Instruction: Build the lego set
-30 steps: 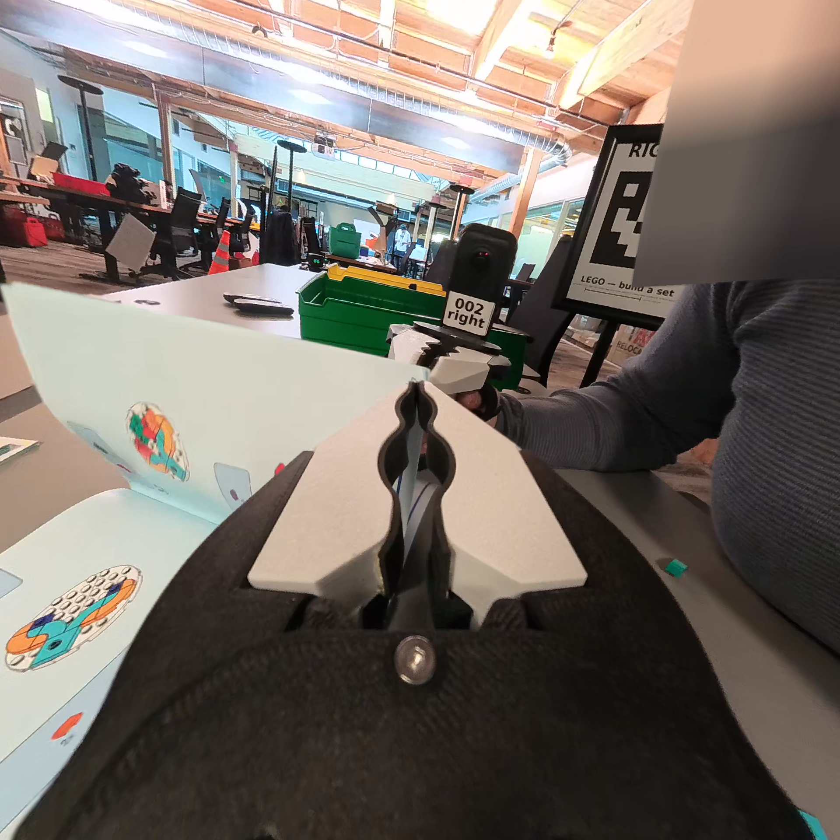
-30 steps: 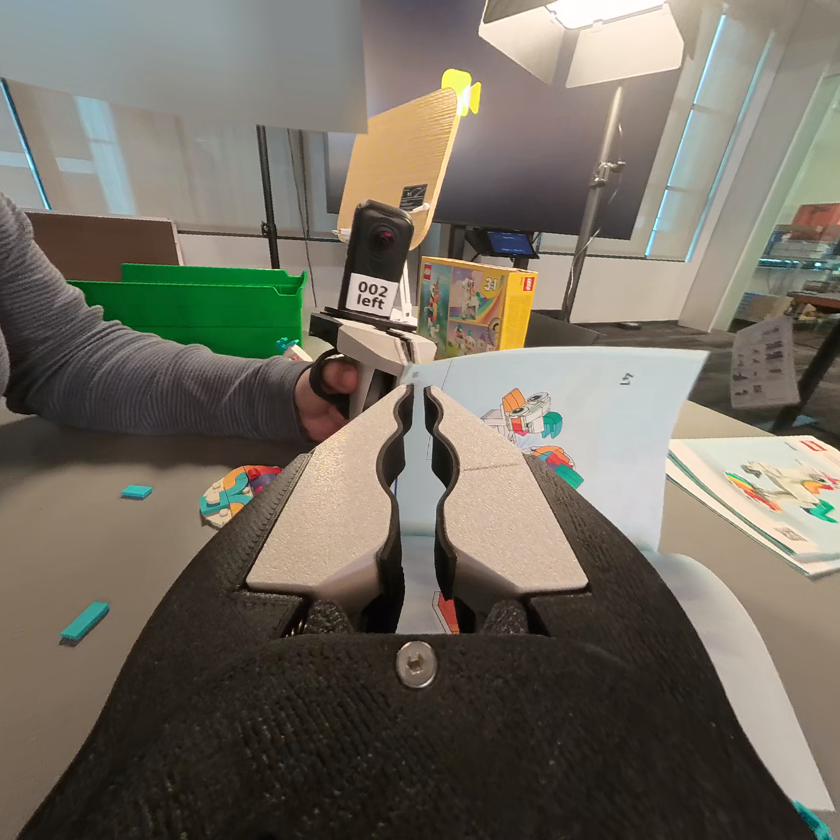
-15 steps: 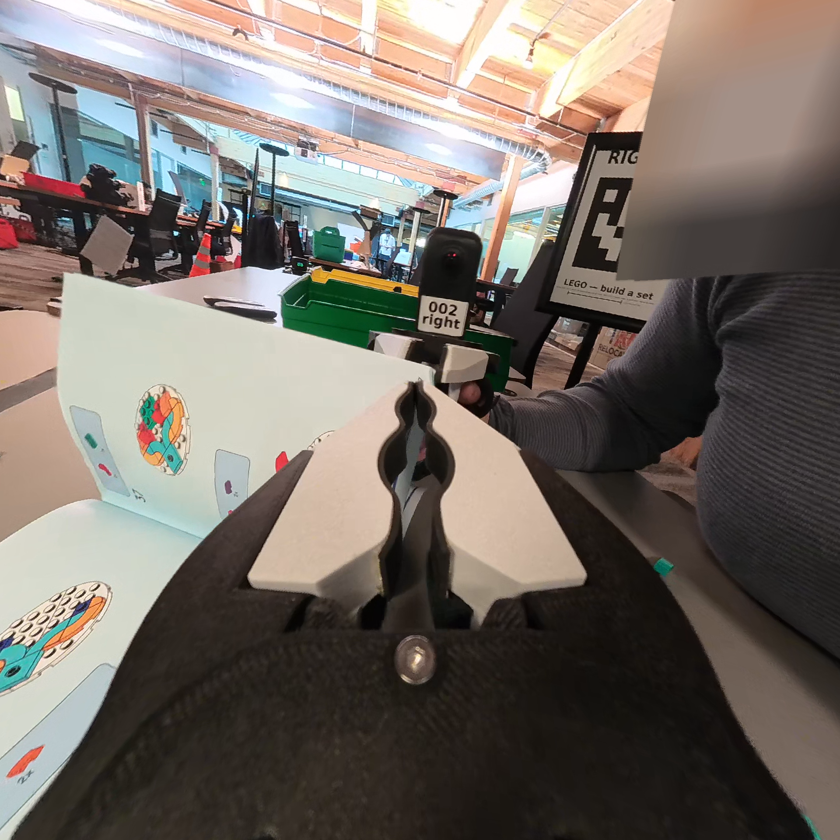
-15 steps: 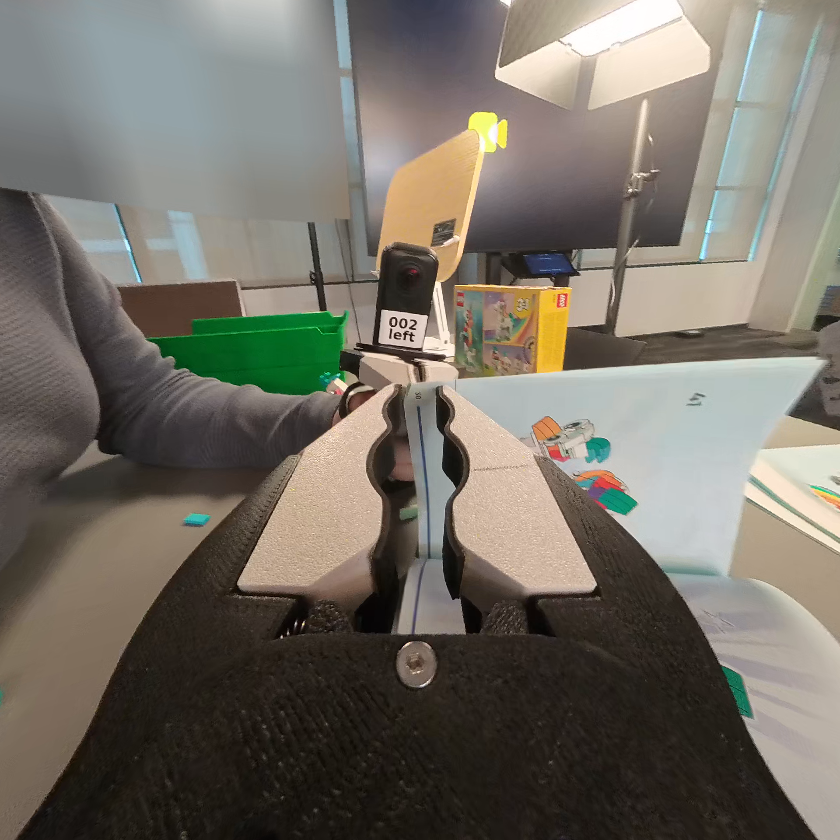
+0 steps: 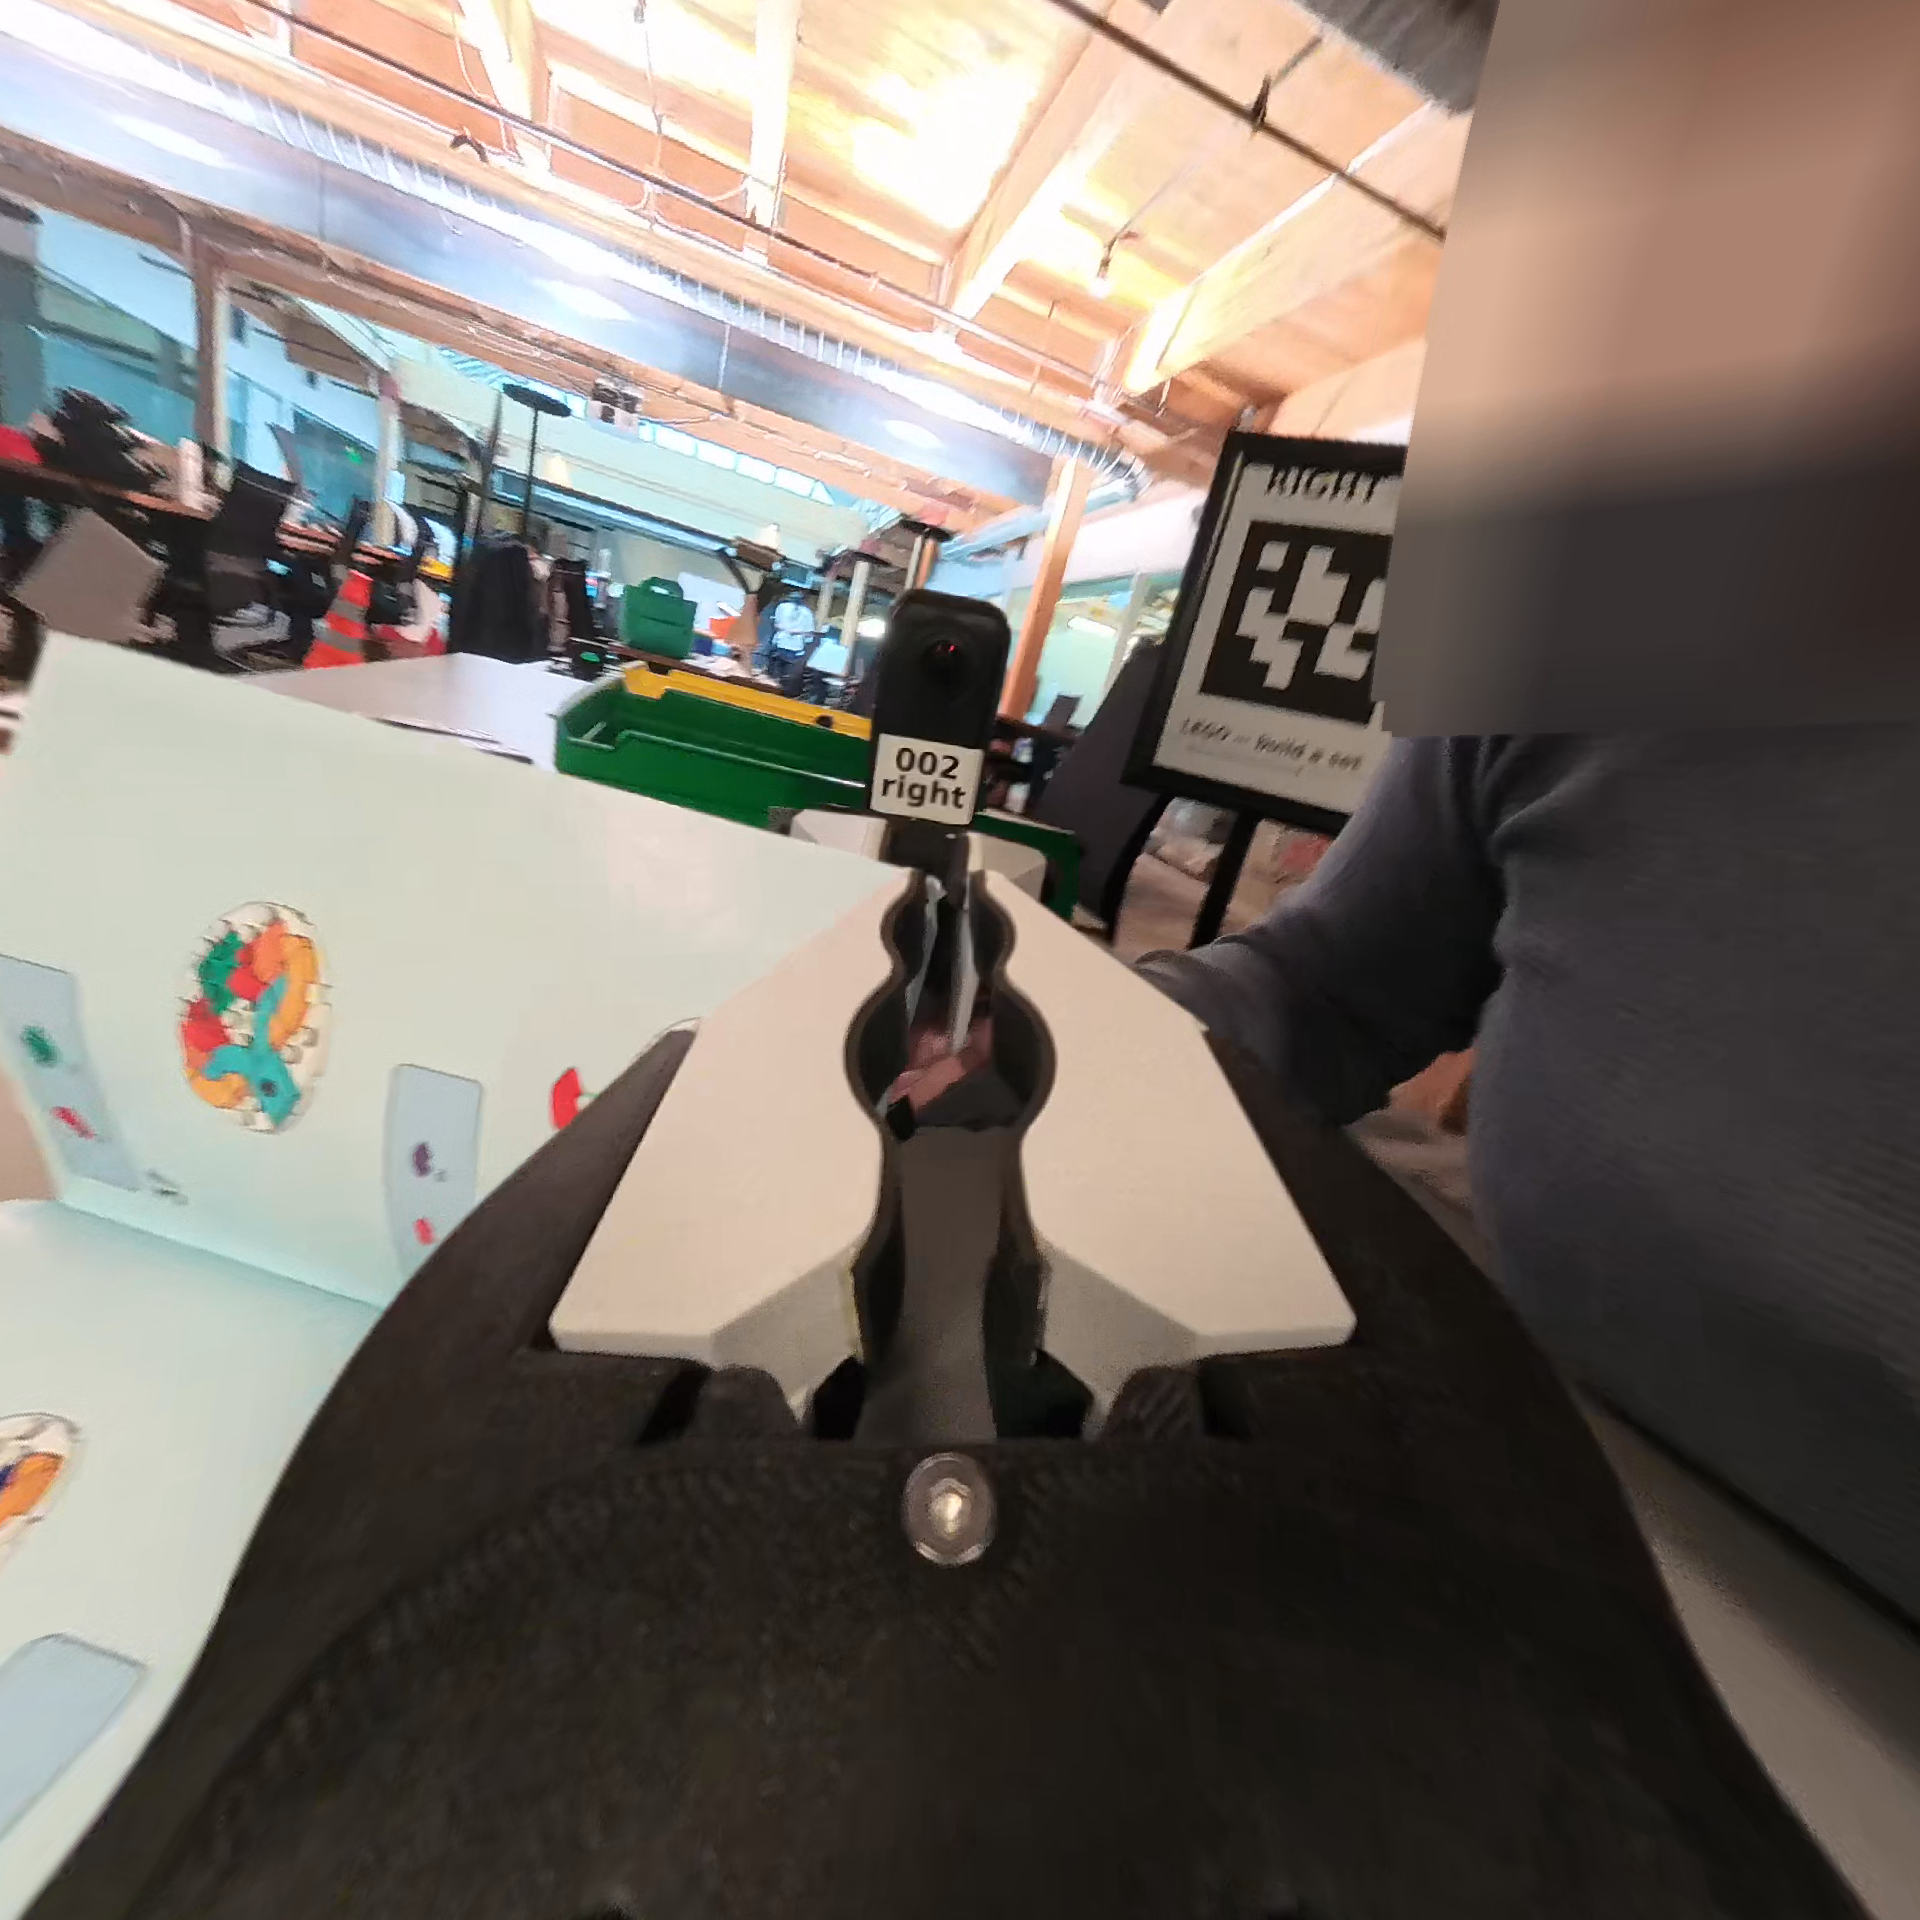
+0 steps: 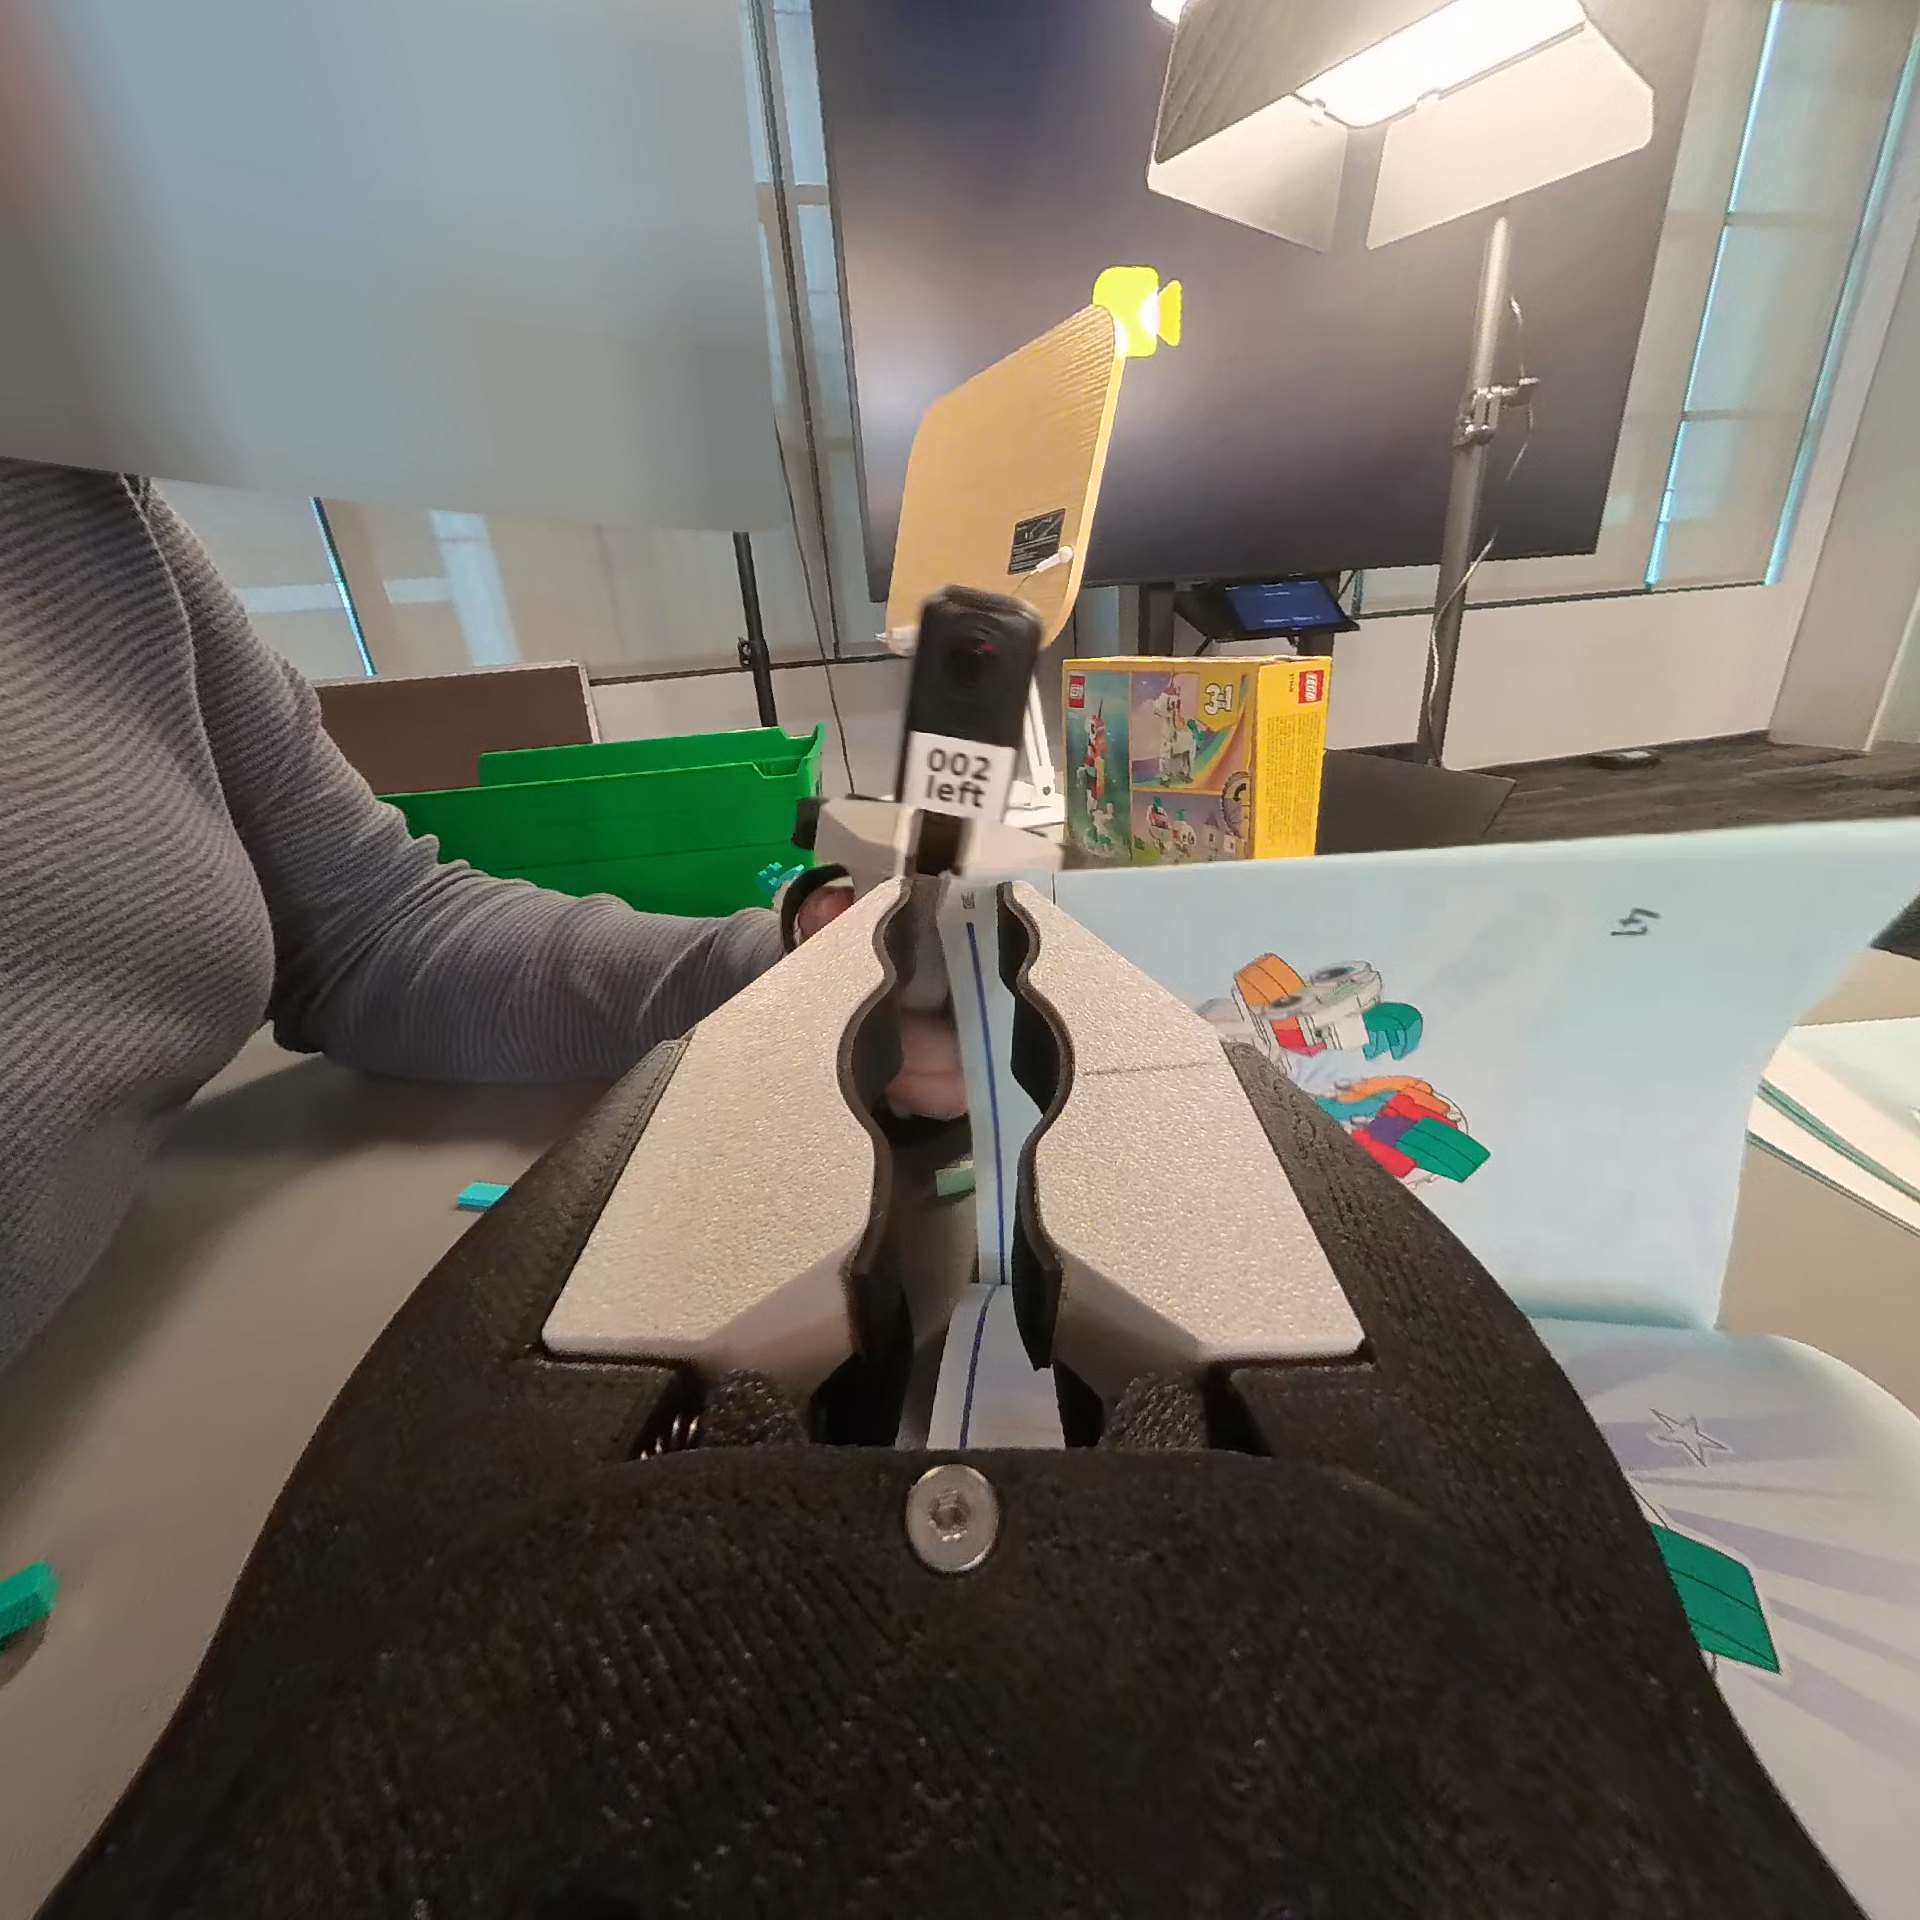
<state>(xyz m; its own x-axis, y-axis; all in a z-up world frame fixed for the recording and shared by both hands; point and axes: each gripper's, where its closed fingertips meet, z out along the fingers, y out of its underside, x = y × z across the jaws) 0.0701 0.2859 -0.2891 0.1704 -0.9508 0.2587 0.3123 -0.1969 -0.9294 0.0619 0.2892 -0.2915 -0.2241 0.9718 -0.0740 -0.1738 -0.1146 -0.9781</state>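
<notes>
Grey table [image 6: 260, 1195] carries the open booklet [image 6: 1787, 1475], and one pale page [image 6: 1507, 1039] stands upright off it, mid-turn. Both grippers face each other along the page's free edge. Left gripper [image 5: 943, 914] has its tips closed to a thin slit with the page edge pinched between them; left wrist view shows the sheet running away to its left with printed build steps on it. Right gripper [image 6: 951, 909] is narrow but not clamped: page edge runs through the gap, lying against the right-hand finger, clear space on the other side, so it reads as guiding rather than holding. Judgement: the step is turning the page to the next build step, and only the left one is actually carrying the sheet. To do it well: keep the left pinch near the edge, swing the page over in an arc about the spine, no pull away from the binding or it tears or drags the booklet. Right should either close on the edge or back out of the sheet's path before the sweep. Lego box [image 6: 1195, 758] and green bin [image 6: 623, 821] sit behind; loose teal pieces [image 6: 480, 1195] lie on the table, the partly built model is not in view now.
</notes>
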